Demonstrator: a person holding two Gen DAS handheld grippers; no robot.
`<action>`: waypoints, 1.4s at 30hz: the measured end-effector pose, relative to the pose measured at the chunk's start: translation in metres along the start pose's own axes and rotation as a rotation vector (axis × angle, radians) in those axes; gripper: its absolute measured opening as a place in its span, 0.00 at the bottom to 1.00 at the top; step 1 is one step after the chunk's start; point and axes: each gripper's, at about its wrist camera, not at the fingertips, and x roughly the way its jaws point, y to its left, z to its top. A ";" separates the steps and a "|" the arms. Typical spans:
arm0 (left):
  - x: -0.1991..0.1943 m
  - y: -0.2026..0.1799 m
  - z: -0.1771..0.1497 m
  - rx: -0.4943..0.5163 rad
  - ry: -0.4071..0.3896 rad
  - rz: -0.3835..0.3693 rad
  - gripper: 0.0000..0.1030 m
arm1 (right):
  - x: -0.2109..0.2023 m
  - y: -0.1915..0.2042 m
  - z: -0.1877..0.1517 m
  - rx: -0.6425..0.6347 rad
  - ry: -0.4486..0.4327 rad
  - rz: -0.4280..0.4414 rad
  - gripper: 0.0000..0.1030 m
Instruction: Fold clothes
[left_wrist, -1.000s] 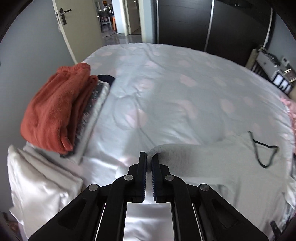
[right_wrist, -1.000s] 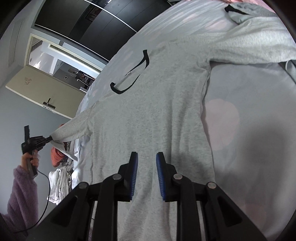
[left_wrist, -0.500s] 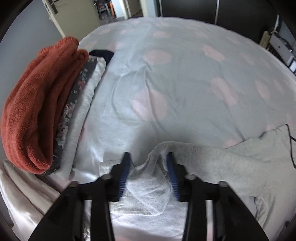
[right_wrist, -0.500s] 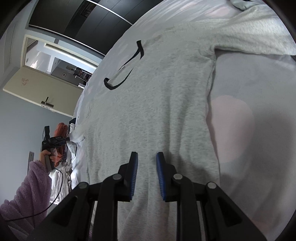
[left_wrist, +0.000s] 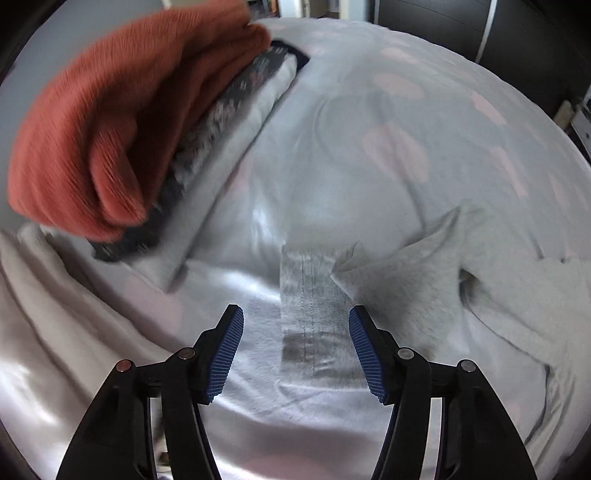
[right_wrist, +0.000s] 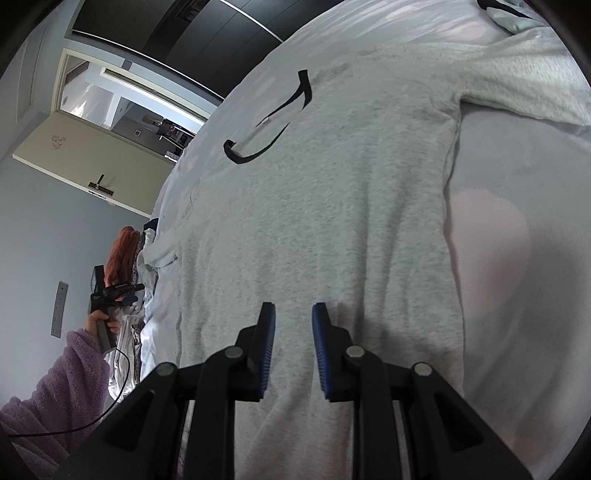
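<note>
Left gripper is opening over the grey sweatshirt cuff, gripping nothing. Right gripper, slightly parted and empty, hovers above the sweatshirt's body.

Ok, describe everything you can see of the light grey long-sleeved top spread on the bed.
The light grey heathered knit top lies flat on the pale bedsheet with pink spots, body smoothed with slight lengthwise wrinkles. A thin black cord loops across its chest. One sleeve stretches toward the upper right; the other ends in a stitched cuff lying between the opening left gripper pads, untouched. The right gripper hovers over its body.
</note>
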 end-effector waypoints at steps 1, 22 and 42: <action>0.005 -0.001 -0.001 -0.019 0.005 -0.001 0.41 | 0.001 -0.001 0.000 0.002 0.001 -0.006 0.21; -0.065 0.058 0.037 -0.045 -0.102 0.193 0.07 | 0.000 -0.003 0.001 -0.002 0.001 -0.017 0.21; -0.161 -0.021 -0.037 0.130 -0.105 -0.052 0.50 | -0.070 -0.028 -0.002 0.132 -0.202 -0.185 0.21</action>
